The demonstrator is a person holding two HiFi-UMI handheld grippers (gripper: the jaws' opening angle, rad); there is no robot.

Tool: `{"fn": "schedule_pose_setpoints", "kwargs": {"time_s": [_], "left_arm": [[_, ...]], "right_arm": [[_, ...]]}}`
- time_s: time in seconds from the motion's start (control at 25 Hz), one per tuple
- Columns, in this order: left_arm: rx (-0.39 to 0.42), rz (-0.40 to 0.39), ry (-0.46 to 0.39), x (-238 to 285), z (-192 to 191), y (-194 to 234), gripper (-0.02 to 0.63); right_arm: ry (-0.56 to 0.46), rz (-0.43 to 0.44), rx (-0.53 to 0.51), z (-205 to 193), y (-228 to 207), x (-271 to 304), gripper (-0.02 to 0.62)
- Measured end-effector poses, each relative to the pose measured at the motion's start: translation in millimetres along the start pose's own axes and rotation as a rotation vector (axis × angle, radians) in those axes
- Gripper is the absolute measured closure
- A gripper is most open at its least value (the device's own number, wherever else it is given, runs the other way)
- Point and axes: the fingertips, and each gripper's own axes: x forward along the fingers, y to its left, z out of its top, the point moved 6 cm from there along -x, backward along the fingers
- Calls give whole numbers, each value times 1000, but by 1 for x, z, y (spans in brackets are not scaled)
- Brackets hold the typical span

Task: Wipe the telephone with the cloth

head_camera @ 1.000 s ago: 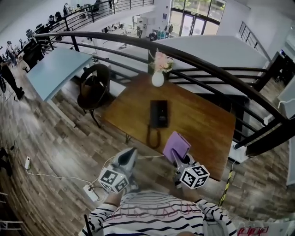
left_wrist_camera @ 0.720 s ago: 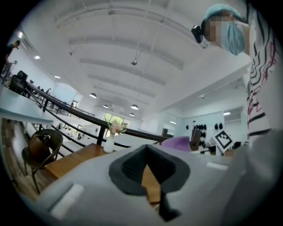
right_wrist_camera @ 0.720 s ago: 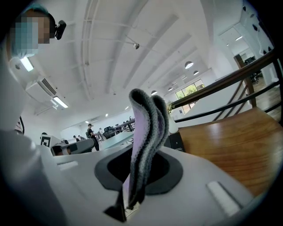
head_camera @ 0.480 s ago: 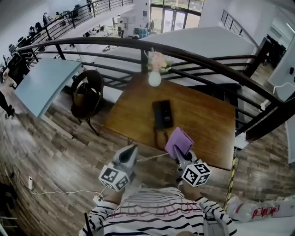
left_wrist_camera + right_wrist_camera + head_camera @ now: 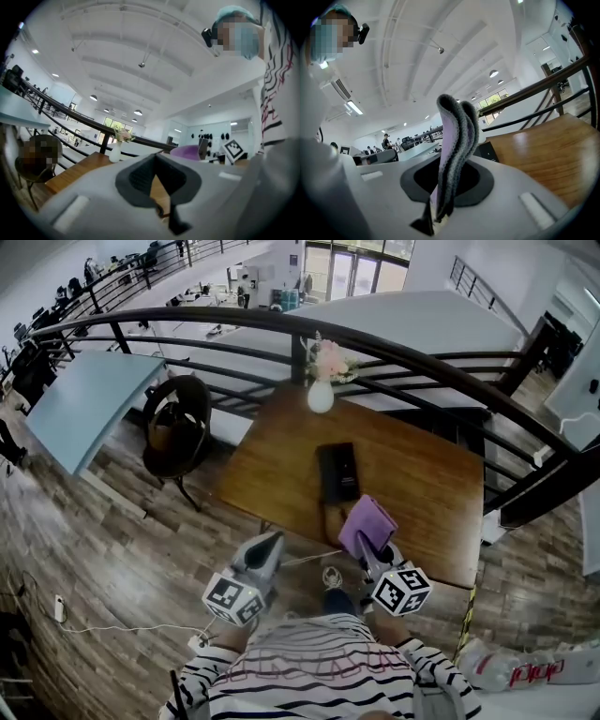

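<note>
Telephone (image 5: 338, 472), black and flat, lies near the middle of the wooden worktop (image 5: 422, 488). Its long side runs from 12 to 6 o'clock, and a dark cord (image 5: 328, 516) trails from its 6 o'clock end toward the worktop's near edge.

The right tool (image 5: 373, 554) has its jaws clamped on a purple cloth (image 5: 367, 524). The right gripper view shows the folded fabric pinched in the slit between the jaws and standing upright out of them, grey along the edges and lilac inside. In the head view the cloth sits over the worktop at 5 o'clock from the telephone, just beside its near end. Whether the two touch cannot be told.

The left tool (image 5: 266, 547) is held at 7 o'clock from the telephone, off the worktop's near edge and over the wood-plank floor (image 5: 122, 521), well apart from the cloth. The left gripper view shows its jaws drawn together with nothing between them.

A white vase (image 5: 321, 397) of pink flowers stands at the worktop's 12 o'clock edge, in line with the telephone. A dark curved railing (image 5: 422, 352) runs just behind it. A round dark chair (image 5: 178, 427) stands at 9 o'clock from the worktop, and a pale blue table (image 5: 84, 399) lies beyond it at 10 o'clock. The person's striped shirt (image 5: 309, 681) fills the 6 o'clock edge of the head view, between the two tools.
</note>
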Motion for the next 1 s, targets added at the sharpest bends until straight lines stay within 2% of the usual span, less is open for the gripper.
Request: {"fn": "schedule_pose_setpoints", "kwargs": {"time_s": [0.52,1.0], "left_arm": [[8,100,-37,65,12,44,607],[-8,203,-56,117,11,71,607]], "right_arm": [[67,112,-50,44,-49,91,545],[168,196,-110,62,-100,174,545]]}}
